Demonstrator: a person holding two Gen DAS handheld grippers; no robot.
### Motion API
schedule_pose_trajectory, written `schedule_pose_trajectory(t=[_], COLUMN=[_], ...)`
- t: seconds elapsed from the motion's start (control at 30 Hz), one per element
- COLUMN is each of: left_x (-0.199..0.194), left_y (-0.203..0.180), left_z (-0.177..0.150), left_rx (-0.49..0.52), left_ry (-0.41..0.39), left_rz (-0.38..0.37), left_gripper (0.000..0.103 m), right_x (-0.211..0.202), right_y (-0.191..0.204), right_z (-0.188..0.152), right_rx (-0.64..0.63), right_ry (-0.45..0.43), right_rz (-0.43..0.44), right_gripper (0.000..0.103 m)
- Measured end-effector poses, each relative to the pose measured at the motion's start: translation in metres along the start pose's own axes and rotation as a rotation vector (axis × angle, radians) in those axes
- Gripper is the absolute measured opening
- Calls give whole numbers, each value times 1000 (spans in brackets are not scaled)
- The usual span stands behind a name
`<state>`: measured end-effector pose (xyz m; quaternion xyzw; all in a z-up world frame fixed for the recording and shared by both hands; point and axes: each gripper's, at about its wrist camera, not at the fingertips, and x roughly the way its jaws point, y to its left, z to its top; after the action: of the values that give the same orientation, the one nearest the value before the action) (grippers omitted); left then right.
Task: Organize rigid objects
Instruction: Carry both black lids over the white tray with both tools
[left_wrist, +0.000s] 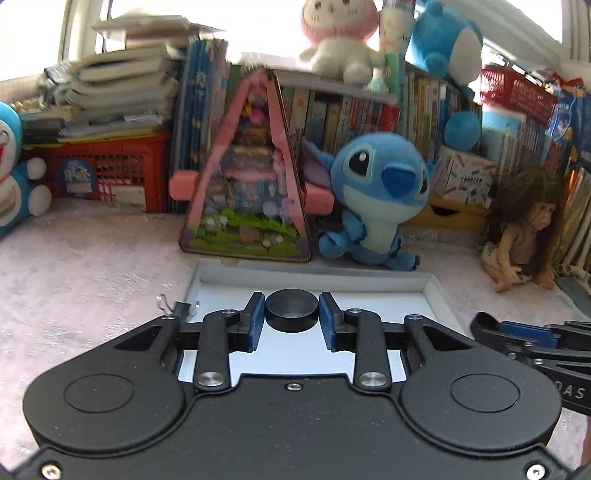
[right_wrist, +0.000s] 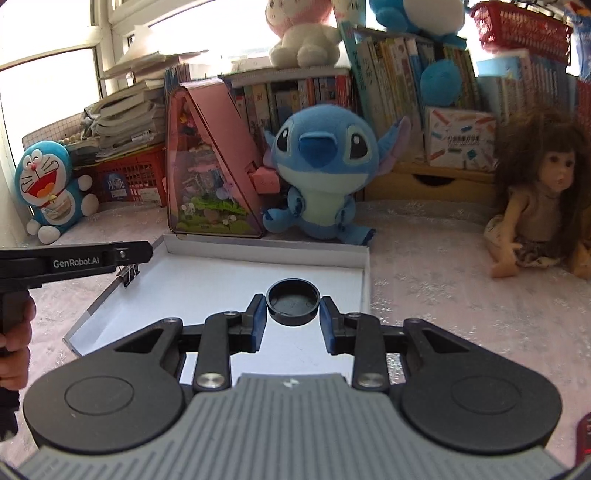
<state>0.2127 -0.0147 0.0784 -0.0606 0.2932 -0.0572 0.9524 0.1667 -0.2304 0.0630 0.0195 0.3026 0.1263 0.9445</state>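
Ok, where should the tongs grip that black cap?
The black cap: across its side wall at the widest point, coming level from the near side, as the right tongs do. It sits open side up, so the wall offers opposite faces.

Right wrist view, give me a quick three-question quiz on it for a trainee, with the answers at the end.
1. True or false: the black cap between the right claw's fingers has its hollow side facing up.
2. Which toy sits just past the far rim of the white tray? A: Stitch plush. B: Doraemon plush. C: long-haired doll.
3. Fill in the blank: the binder clip is clipped to the tray's ___ edge as this view shows it.

Key: 1 true; 2 A; 3 left.
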Motion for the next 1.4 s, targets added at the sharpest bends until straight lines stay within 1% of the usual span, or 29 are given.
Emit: schedule_pose_trajectory(t=[0.1, 0.17, 0.3, 0.63, 1.0, 1.23, 1.27, 1.3, 1.33, 1.37, 1.4], left_x=[19, 29, 44, 64, 67, 67, 67, 67, 66, 65, 64], left_y=[0, -1, -4, -6, -6, -9, -9, -9, -9, -9, -9], left_z=[-5, -11, -22, -39, -43, -43, -42, -42, -42, -41, -40], left_rx=[-1, 3, 18, 20, 38, 45, 45, 45, 46, 45, 44], left_ry=[39, 56, 80, 162, 162, 161, 162, 164, 167, 170, 172], left_rz=[-2, 6, 12, 27, 31, 41, 42, 45, 46, 46, 45], left_gripper=[30, 30, 30, 30, 30, 30, 30, 30, 30, 30, 30], right_x=[19, 28, 43, 59, 68, 68, 68, 68, 67, 67, 65], right_y=[0, 2, 2, 3, 6, 6, 6, 5, 4, 4, 3], right_z=[-2, -4, -9, -13, -19, -20, -21, -21, -21, -21, -21], right_rx=[3, -9, 9, 27, 7, 8, 14, 22, 34, 41, 44], right_ry=[25, 32, 56, 123, 166, 162, 158, 155, 153, 152, 147], right_rz=[7, -1, -6, 11, 7, 6, 6, 7, 11, 14, 16], right_gripper=[36, 36, 36, 36, 36, 36, 37, 41, 42, 46, 55])
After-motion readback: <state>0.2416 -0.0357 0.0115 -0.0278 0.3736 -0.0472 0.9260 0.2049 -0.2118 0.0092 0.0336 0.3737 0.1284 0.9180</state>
